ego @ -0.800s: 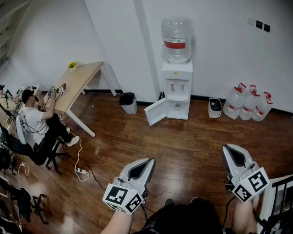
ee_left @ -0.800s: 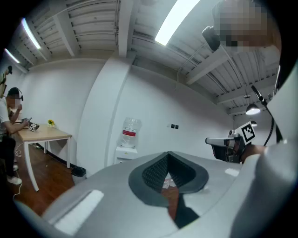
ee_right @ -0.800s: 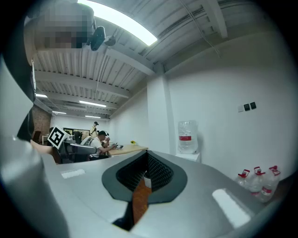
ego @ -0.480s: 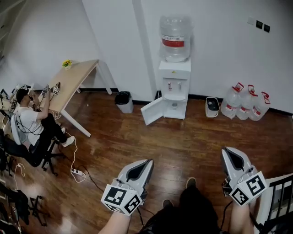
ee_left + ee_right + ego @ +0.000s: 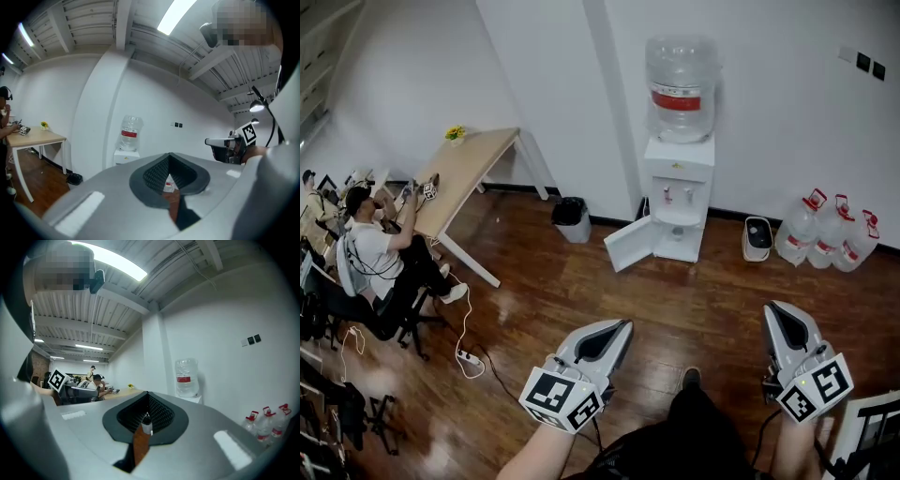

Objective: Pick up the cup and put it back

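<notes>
— Claws?
— We list two: left gripper (image 5: 619,328), jaws closed together, nothing held; right gripper (image 5: 776,309), likewise.
— And the cup?
— We cannot make it out. Water dispenser (image 5: 678,202) at twelve o'clock.

The floor (image 5: 703,300) is dark brown wood planking. The walls (image 5: 553,84) are plain white, with 2 dark switch plates (image 5: 870,64) at the far right. A white water dispenser (image 5: 678,202) stands against the far wall, carrying 1 large clear bottle (image 5: 681,89); its lower door (image 5: 630,244) hangs open. A black bin (image 5: 570,217) stands to its left and 3 clear jugs (image 5: 830,234) to its right. A light wood table (image 5: 469,169) stands far left. Strip lights (image 5: 171,18) run along the ribbed ceiling.
</notes>
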A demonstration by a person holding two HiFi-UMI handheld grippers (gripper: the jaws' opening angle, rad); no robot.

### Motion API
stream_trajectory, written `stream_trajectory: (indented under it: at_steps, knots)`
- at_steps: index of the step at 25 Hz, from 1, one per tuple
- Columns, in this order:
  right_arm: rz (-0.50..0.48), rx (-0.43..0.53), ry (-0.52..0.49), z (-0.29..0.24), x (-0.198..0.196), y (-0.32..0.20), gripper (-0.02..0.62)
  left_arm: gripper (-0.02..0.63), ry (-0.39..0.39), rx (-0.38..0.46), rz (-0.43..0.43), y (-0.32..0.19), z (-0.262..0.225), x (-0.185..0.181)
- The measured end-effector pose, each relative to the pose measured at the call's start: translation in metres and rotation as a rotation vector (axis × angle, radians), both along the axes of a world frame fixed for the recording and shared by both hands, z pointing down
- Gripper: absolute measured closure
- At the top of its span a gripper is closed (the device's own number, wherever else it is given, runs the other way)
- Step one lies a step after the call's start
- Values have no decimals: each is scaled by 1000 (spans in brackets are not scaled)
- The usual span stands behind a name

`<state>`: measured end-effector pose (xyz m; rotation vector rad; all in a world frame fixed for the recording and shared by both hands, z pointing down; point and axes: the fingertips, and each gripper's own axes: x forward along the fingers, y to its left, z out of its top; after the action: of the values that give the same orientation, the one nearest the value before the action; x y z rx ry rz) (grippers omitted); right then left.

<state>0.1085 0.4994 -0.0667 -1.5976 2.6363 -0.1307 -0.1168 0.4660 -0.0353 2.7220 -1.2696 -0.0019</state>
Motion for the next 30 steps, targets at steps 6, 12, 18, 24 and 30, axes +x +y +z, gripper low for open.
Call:
stream_trajectory:
  at_steps: [6, 12, 18, 24, 30]
  knots:
    - [-35, -11, 8, 2, 43, -70, 594, 604, -9, -10, -60, -74, 0, 33]
    - [-71, -11, 3, 3, 80, -136, 594, 604, -29, -9, -94, -133, 0, 69]
    - [-95, -27, -25, 8, 91, -183, 594, 604, -38, -26, -115, -173, 1, 83]
    - [-63, -15, -30, 6, 88, -227, 594, 604, -41, -22, -81, -215, 2, 82]
    - [-47, 0, -9, -3, 67, -268, 594, 604, -35, 2, -44, -265, -2, 64]
